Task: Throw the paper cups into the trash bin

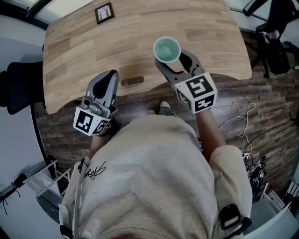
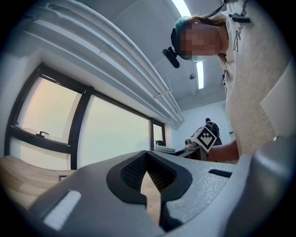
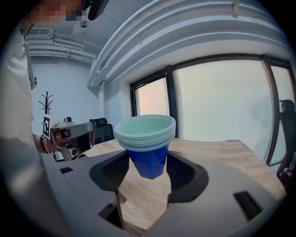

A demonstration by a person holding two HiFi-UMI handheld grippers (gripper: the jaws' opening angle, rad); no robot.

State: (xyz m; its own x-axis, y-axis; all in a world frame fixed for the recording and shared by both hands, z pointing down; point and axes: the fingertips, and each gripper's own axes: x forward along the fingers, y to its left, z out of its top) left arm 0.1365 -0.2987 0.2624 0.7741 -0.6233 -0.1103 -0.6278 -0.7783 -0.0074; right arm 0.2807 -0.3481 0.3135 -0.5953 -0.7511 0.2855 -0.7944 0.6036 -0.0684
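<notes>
A stack of paper cups (image 1: 167, 49), mint green inside and blue outside (image 3: 147, 139), is held upright above the wooden desk (image 1: 140, 28). My right gripper (image 1: 175, 63) is shut on the blue lower body of the stack (image 3: 147, 169). My left gripper (image 1: 110, 77) hangs over the desk's front edge with its jaws shut and nothing between them (image 2: 147, 159). Each gripper shows in the other's view: the left one (image 3: 64, 132) and the right one's marker cube (image 2: 205, 137). I cannot make out a trash bin in any view.
A small framed marker tag (image 1: 104, 12) lies at the desk's far side, and a dark slot (image 1: 132, 81) sits near its front edge. Black chairs stand at the left (image 1: 18, 88) and far right (image 1: 275, 42). Cables (image 1: 243, 126) trail over the wood floor.
</notes>
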